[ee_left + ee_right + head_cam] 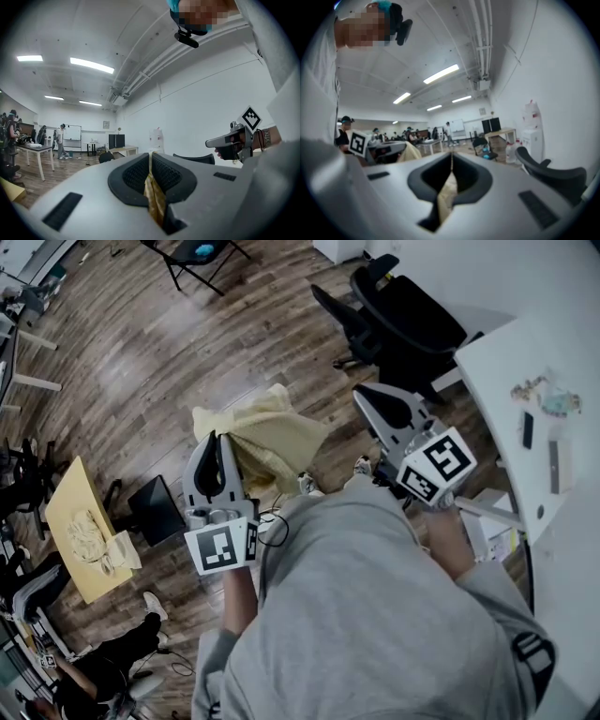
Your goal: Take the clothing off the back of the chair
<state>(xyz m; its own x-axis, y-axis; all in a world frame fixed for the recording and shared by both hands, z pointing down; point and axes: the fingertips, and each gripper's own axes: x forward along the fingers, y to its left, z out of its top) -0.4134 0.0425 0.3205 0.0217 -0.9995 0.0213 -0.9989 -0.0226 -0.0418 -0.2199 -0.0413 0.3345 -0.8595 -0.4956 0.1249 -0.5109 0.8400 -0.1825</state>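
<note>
The clothing (pixel 272 442) is a pale yellow garment, lifted off the chair and hanging in front of me above the wood floor. My left gripper (pixel 217 439) is shut on its left edge; a strip of the yellow cloth (pixel 153 197) shows pinched between the closed jaws (pixel 150 154). My right gripper (pixel 366 397) is held to the right at about the same height. Its jaws (pixel 451 154) are shut with a fold of the cloth (pixel 446 197) between them. The black office chair (pixel 403 315) stands beyond the right gripper with its back bare.
A white desk (pixel 525 352) with small items runs along the right. There is a folding chair (pixel 197 254) far ahead, a yellow table (pixel 80 521) at left, and a seated person (pixel 112 652) at lower left. More people and desks fill the far room (pixel 417 138).
</note>
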